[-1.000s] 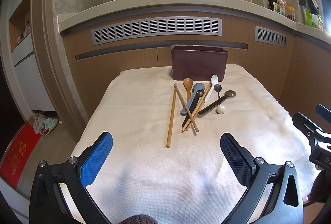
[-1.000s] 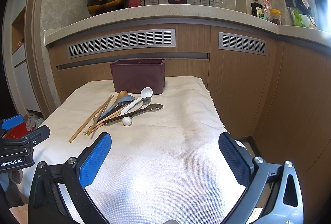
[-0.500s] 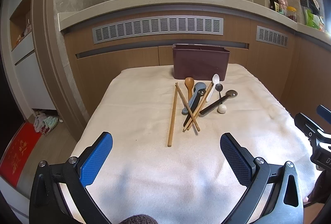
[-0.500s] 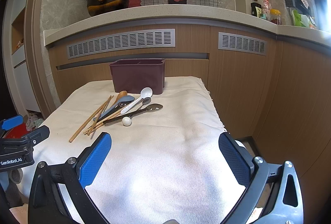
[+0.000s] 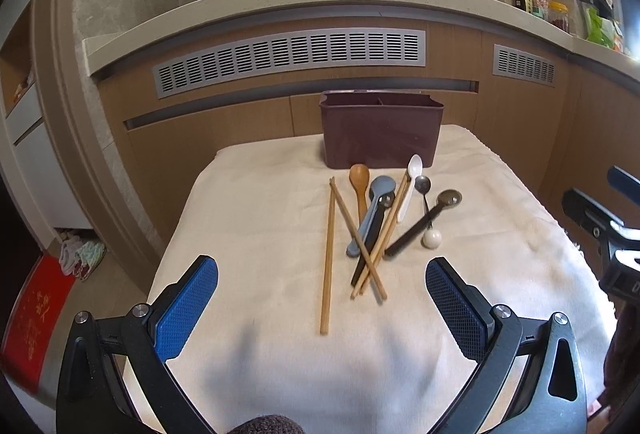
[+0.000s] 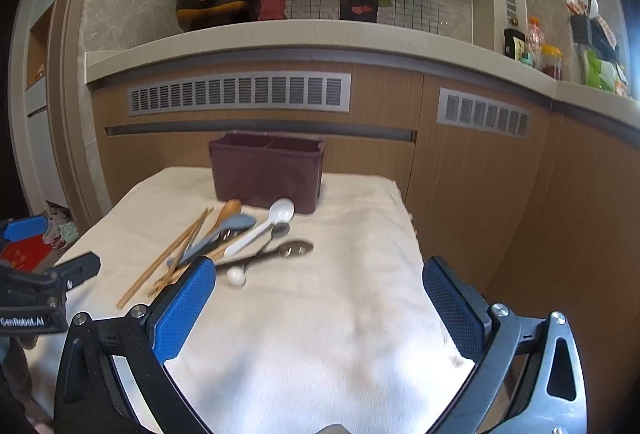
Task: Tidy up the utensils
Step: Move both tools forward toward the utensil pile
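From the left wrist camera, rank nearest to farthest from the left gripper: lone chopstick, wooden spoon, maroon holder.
1. lone chopstick, on the cloth just ahead of the open left gripper.
2. wooden spoon, farther back, slightly right.
3. maroon holder, at the table's far edge.

The left gripper (image 5: 322, 298) is filling the bottom of its own view with both blue-padded fingers (image 5: 188, 308) spread wide apart and nothing between them, and it is also showing as a black body at the left edge of the right wrist view. The right gripper (image 6: 318, 300) is sitting likewise across the bottom of its own view, fingers (image 6: 454, 308) wide apart and gripping nothing, and it is poking in at the right edge of the left wrist view.
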Motion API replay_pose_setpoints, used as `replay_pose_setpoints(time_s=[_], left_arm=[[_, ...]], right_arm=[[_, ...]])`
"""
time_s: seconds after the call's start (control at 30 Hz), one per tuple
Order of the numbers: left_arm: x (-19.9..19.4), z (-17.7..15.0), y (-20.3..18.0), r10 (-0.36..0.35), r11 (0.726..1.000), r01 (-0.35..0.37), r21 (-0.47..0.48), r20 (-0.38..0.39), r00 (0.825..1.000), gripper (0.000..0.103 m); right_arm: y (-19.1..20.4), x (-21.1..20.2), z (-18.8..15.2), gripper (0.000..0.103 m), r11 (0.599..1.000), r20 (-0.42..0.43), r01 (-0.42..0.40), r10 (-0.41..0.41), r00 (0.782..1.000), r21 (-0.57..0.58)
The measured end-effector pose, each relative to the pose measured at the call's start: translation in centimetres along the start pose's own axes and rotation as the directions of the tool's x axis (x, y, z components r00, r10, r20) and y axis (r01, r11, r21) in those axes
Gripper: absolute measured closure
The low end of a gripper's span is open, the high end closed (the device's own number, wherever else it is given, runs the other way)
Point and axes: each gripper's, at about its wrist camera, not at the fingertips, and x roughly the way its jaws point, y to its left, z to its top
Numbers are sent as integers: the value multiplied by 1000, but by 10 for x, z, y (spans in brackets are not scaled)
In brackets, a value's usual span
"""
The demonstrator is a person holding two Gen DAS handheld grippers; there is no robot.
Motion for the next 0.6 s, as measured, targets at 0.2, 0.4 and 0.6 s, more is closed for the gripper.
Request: replay_pose_setpoints(time_s=[0.2, 0.4, 0.6], left_arm=[[42, 42, 18, -21, 1000, 21, -23, 5, 1000, 0], [87, 72, 44, 23, 999, -23, -26, 3, 1000, 0], [131, 84, 63, -51, 996, 45, -80, -74, 996, 0]], right_arm=[[5, 56, 28, 0, 998, -42, -3, 1, 999, -59], [6, 123, 32, 0, 997, -171, -58, 48, 984, -53], [10, 162, 17, 0, 990, -287, -126, 103, 952, -63]])
